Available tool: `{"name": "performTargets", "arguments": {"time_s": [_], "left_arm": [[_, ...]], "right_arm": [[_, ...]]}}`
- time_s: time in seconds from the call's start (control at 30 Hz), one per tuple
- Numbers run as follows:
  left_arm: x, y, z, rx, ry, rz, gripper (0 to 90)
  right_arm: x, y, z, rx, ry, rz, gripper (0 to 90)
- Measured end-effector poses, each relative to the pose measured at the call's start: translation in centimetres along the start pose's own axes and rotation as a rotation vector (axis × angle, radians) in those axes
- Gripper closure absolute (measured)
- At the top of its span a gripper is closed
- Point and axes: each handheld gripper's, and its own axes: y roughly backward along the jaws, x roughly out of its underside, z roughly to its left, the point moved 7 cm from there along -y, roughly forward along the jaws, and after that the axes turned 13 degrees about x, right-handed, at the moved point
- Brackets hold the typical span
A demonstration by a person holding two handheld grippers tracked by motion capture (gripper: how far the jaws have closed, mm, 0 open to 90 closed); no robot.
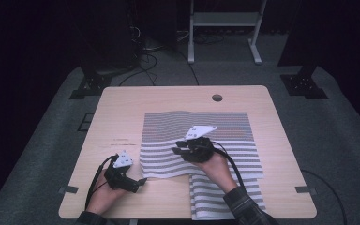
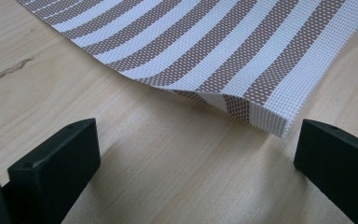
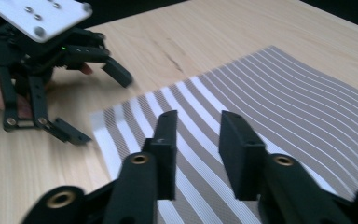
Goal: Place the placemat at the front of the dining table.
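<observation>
While the striped woven mat [image 1: 201,140] lies across the right half of the wooden table [image 1: 117,122], its near-left corner [image 2: 261,114] lifts slightly, just ahead of the left gripper [image 1: 138,180], whose jaws stand wide apart. The right gripper [image 1: 178,150] hovers over the mat's middle, jaws parted with nothing between them. Bare wood lies to the left; a cable hole [image 1: 217,97] sits near the far edge.

No legible text, labels, brands, numbers or signs anywhere. Faint dark marks on the wooden table [image 1: 122,139] left of the striped mat [image 1: 197,123]: too small to read in the high view, and seen as an irregular streak in the grain in the left gripper view. Grey plate [image 3: 37,16] on the left gripper: screw heads, no lettering.
</observation>
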Motion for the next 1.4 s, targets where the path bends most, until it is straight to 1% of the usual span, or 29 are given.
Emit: {"name": "performTargets", "arguments": {"time_s": [0.03,0.1,0.17,0.33,0.5,0.6,0.77,0.93,1.0,1.07,1.2,1.3,1.37,1.4], "left_arm": [[0.0,0.0,0.0,0.000,0.000,0.000,0.0],[0.0,0.0,0.0,0.000,0.000,0.000,0.0],[0.0,0.0,0.0,0.000,0.000,0.000,0.0],[0.0,0.0,0.0,-0.001,0.000,-0.002,0.0],[0.0,0.0,0.0,-0.001,-0.001,0.000,0.0],[0.0,0.0,0.0,-0.001,-0.002,0.000,0.0],[0.0,0.0,0.0,-0.001,-0.002,0.001,0.0],[0.0,0.0,0.0,-0.001,0.000,-0.002,0.0],[0.0,0.0,0.0,-0.001,-0.001,-0.002,0.0],[0.0,0.0,0.0,-0.001,-0.001,-0.002,0.0],[0.0,0.0,0.0,-0.002,-0.002,-0.002,0.0],[0.0,0.0,0.0,-0.001,-0.002,-0.002,0.0],[0.0,0.0,0.0,-0.002,-0.002,-0.001,0.0],[0.0,0.0,0.0,-0.003,0.001,-0.003,0.0]], "right_arm": [[0.3,0.4,-0.5,0.013,-0.004,0.003,75.8],[0.9,1.2,-1.5,0.041,0.002,0.005,85.1],[1.5,1.9,-2.4,0.067,0.003,0.007,89.7],[3.0,3.7,-4.7,0.090,-0.039,0.014,89.8],[4.4,5.7,-6.7,0.125,-0.068,0.012,89.7],[5.4,6.9,-7.9,0.155,-0.075,0.017,89.8],[7.3,9.3,-9.8,0.205,-0.109,0.013,89.8],[9.1,11.1,-11.2,0.245,-0.134,0.019,89.7],[10.1,11.8,-12.0,0.271,-0.146,0.027,89.8],[10.8,12.5,-12.6,0.286,-0.161,0.028,89.8],[12.8,13.6,-13.8,0.320,-0.196,0.055,89.7],[14.3,14.1,-14.2,0.334,-0.207,0.080,89.7],[15.4,14.3,-14.4,0.347,-0.196,0.107,89.8],[15.7,14.4,-14.4,0.350,-0.199,0.115,89.7]]}}
